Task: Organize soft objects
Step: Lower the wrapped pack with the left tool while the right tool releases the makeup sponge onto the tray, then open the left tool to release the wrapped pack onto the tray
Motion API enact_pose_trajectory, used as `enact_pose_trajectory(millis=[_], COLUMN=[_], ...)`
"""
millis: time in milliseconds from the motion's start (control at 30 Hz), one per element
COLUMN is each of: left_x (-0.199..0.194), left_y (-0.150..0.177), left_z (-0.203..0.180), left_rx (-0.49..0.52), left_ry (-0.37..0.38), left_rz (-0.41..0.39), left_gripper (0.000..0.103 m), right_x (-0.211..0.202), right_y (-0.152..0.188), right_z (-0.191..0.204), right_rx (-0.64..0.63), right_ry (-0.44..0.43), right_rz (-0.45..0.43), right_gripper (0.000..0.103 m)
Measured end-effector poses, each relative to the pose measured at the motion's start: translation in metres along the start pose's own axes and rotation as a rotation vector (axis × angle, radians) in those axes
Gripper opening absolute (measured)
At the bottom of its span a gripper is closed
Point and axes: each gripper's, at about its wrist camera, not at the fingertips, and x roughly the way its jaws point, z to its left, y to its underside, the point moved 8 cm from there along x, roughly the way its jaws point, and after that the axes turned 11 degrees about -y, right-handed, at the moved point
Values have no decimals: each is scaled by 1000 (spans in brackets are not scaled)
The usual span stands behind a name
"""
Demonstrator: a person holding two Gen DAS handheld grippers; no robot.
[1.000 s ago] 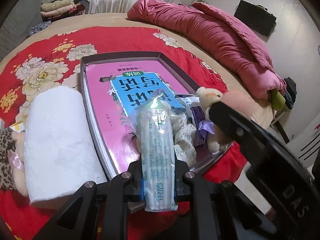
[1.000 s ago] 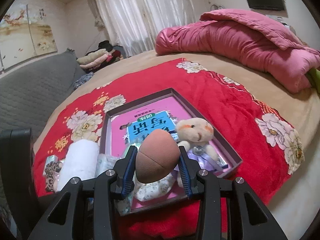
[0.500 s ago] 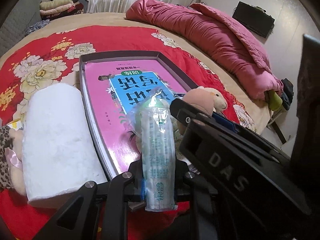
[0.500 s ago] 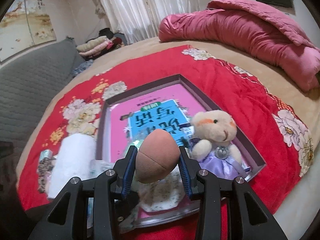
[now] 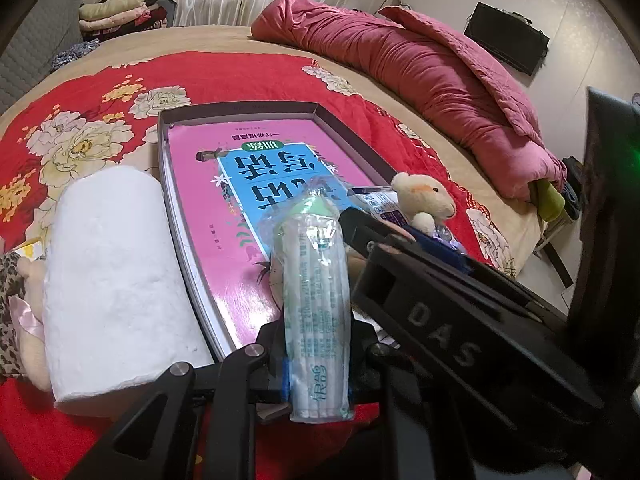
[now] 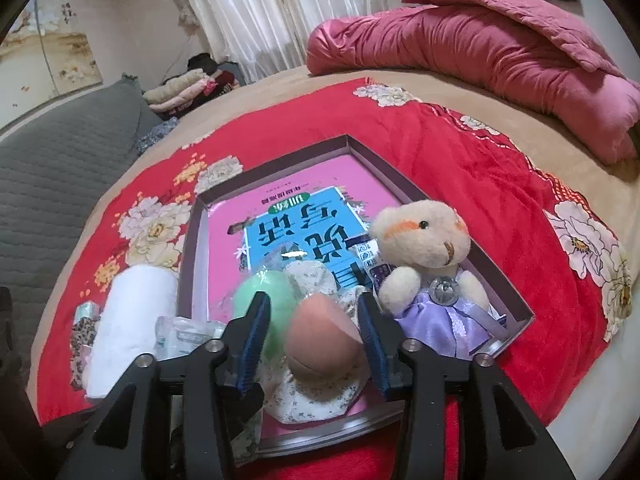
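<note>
My left gripper (image 5: 316, 376) is shut on a long green-and-white plastic-wrapped pack (image 5: 316, 300), held over the near edge of a dark shallow box (image 5: 240, 110). In the right wrist view, my right gripper (image 6: 314, 340) has its jaws opening around a pinkish-brown egg-shaped sponge (image 6: 320, 340). The sponge rests on a floral cloth (image 6: 316, 400) inside the box (image 6: 404, 184), with a gap at the left pad. A cream teddy bear (image 6: 424, 248) in a purple dress sits to the right. A green sponge (image 6: 260, 300) in plastic lies to the left.
A pink and blue book (image 5: 248, 200) lines the box. A white towel roll (image 5: 112, 280) lies left of the box on the red floral spread (image 5: 100, 80). A pink quilt (image 5: 420, 68) is bunched at the back. The right gripper's black body (image 5: 440, 336) crosses the left wrist view.
The right gripper came down into the box with the sponge, then its jaws spread and the sponge settled on the floral cloth. The left gripper and its pack stayed put.
</note>
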Motion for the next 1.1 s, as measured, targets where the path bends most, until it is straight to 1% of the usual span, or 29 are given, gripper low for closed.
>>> enact_pose_trajectory(millis=[33,100,167,200,233,267,400,567,700,867,967,1100], left_x=[0,1,2,2,2,3,8,18,18,14,11,8], left_y=[0,0,-1,-1,-2,-2,-7,-9,-6,-8,-8,-9], left_z=[0,0,0,0,0,-1,-5,-11,-10,-8,-7,-6], left_rx=[1,-1,-1,0,-1,1,14,32,27,-1,-10,-19], left_ry=[-1,1,2,2,4,7,11,-2,6,36,44,56], left_rz=[1,3,6,7,9,12,25,49,50,50,45,40], left_gripper=[19,19,19,19,19,19,19,19,19,20,20,22], right_x=[-4,-17,-30,-38,-44,-48,-50,-50,-47,-45,-48,-59], right_y=[-1,-5,-10,-13,-15,-16,-17,-18,-18,-17,-18,-23], right_z=[0,-2,-7,-11,-16,-20,-31,-27,-26,-22,-19,-14], right_rx=[6,23,40,51,63,72,120,100,94,82,73,53], right_ry=[-10,-24,-20,-10,-2,7,2,-2,-13,-32,-40,-47], right_rz=[-18,-70,-123,-153,-176,-189,-198,-196,-187,-176,-193,-240], right_gripper=[53,54,55,57,62,63,63,63,64,64,64,64])
